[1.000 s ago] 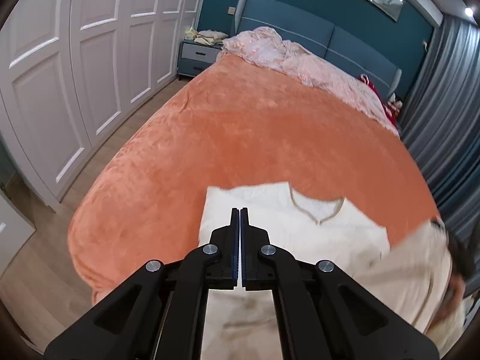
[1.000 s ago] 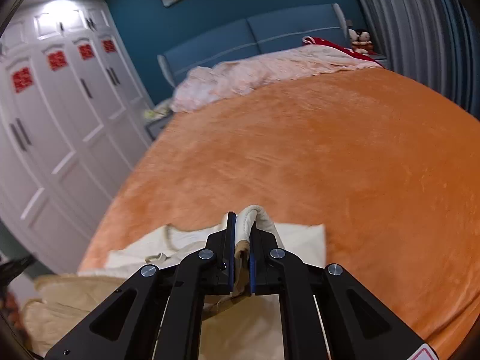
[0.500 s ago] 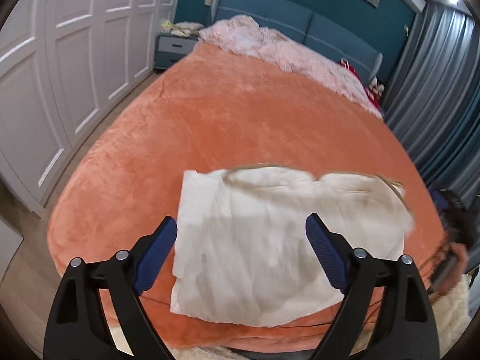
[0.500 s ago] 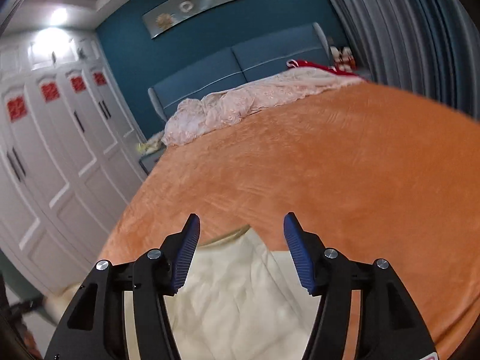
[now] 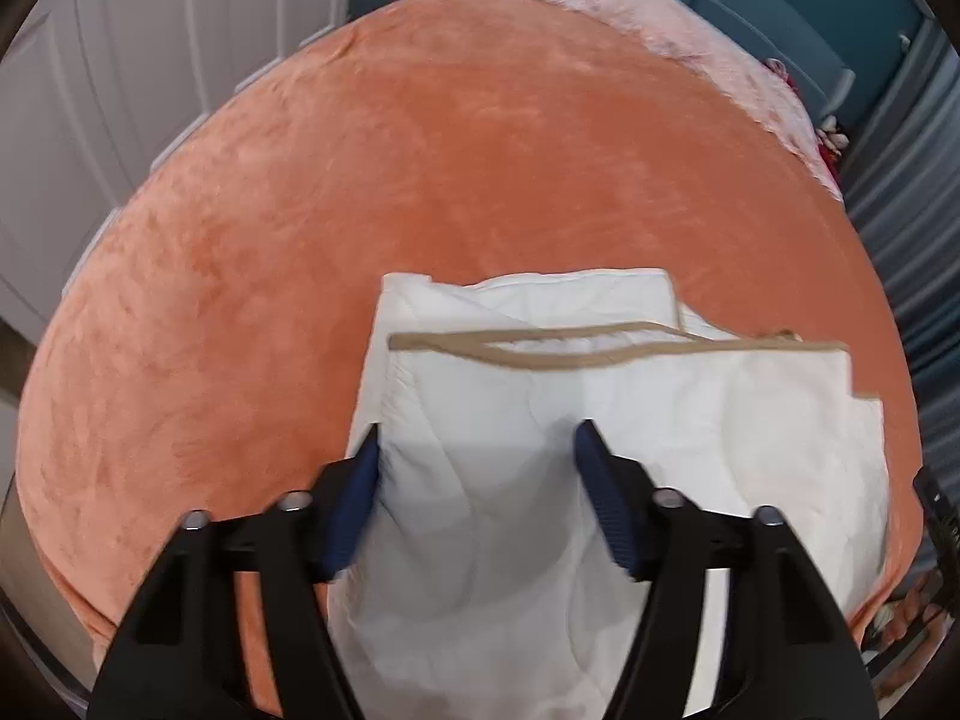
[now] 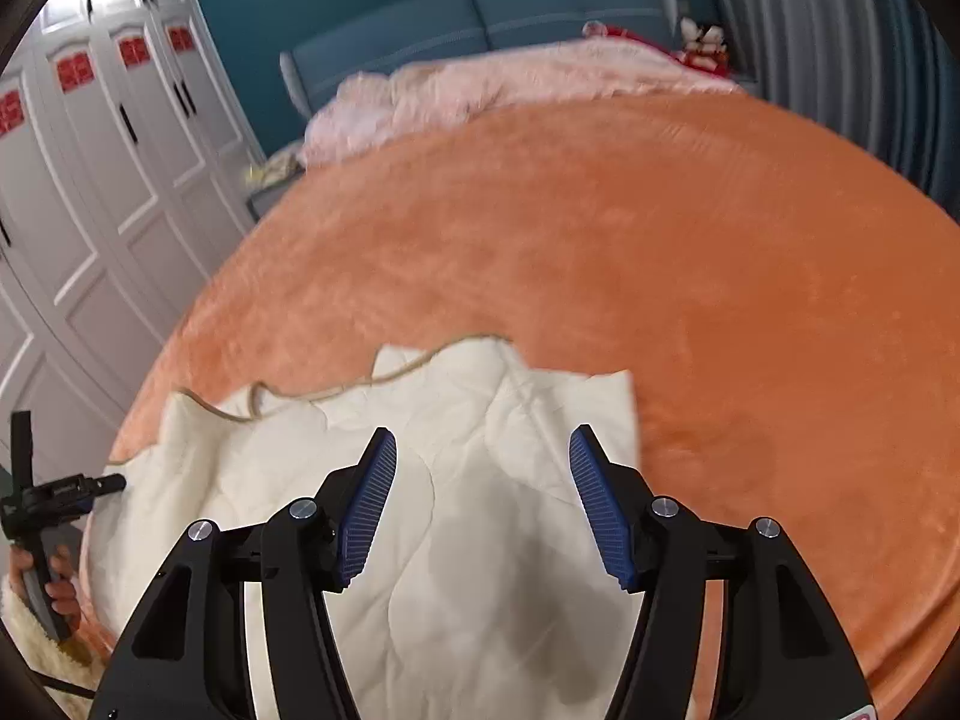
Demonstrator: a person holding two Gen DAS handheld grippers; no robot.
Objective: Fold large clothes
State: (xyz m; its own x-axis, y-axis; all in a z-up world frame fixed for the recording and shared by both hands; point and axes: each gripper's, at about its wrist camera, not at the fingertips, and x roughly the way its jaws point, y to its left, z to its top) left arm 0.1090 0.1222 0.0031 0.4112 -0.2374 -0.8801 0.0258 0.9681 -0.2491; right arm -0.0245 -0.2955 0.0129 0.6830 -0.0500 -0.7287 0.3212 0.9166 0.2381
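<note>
The cream garment, edged in tan binding, lay folded over itself on the near end of the orange bedspread, so the fold looked just laid down and the next move probably called for a fresh hold on an edge to double it again or smooth it. The left gripper had just been narrowing its jaws, yet they stood apart and empty above the garment's left part. The right gripper hung likewise open, holding nothing, over its right part.

Cream garment on orange bed
</note>
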